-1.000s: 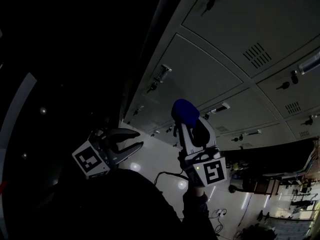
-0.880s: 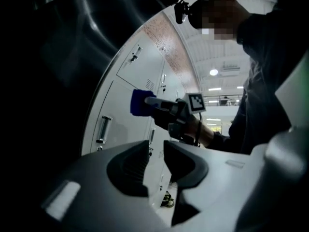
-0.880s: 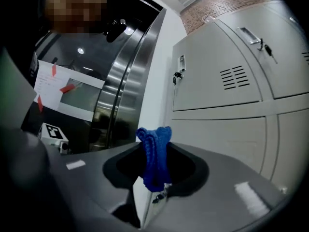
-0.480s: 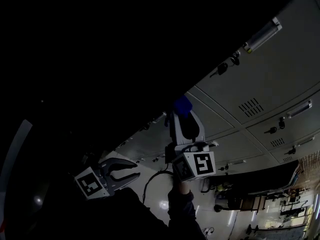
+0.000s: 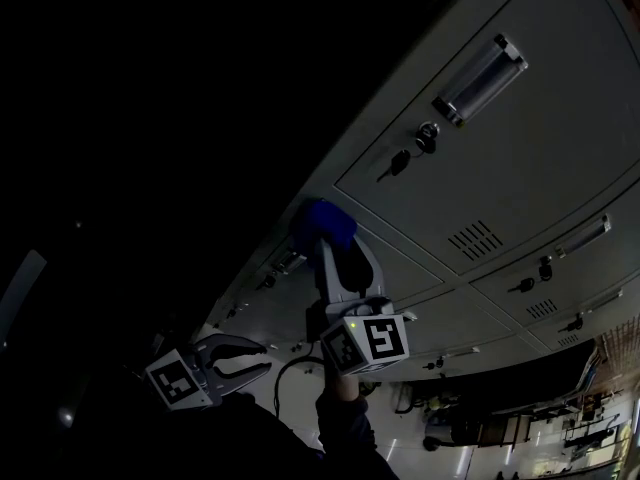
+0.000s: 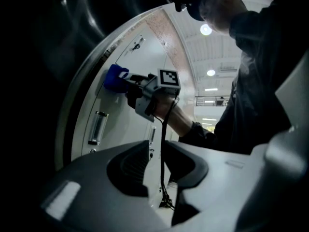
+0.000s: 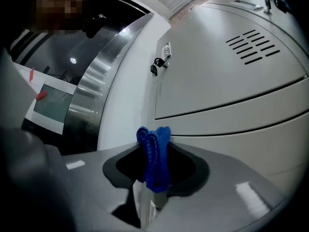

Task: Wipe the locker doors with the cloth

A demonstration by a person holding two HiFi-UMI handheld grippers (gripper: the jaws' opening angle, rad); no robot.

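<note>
- Right gripper (image 7: pixel 153 164): the jaws are clamped on a bunched blue cloth (image 7: pixel 155 154), which stands up between the pads and pokes out past the tips.
- Left gripper (image 6: pixel 159 164): the jaws stand apart with nothing between them. Only the far cable and the lockers show through the gap. It hangs low, well apart from the right gripper and off the lockers.
- Cloth position: at the right gripper's tips and close against the pale grey locker front. From the left gripper view it looks to be touching the metal, but none of the views confirms firm contact.
- Just ahead of the right gripper's tips runs a horizontal seam between two locker doors (image 7: pixel 227 81).
- Above and ahead of that seam, a key (image 7: pixel 154 71) hangs in its lock.
- Further off to the right gripper's right is a set of vent slots (image 7: pixel 253 47).
- Beyond the right gripper, in the head view, the same bank carries a clear label holder (image 5: pixel 481 78) on the nearest large door.
- Progress, as a judgement: the wipe appears to be under way near one side edge of the bank.
- No streaks, damp patches or dirt are visible in this dim light, so which doors are finished cannot be told.
- Remaining work, as a judgement: several doors stretch away to the right gripper's right and most likely await the cloth.
</note>
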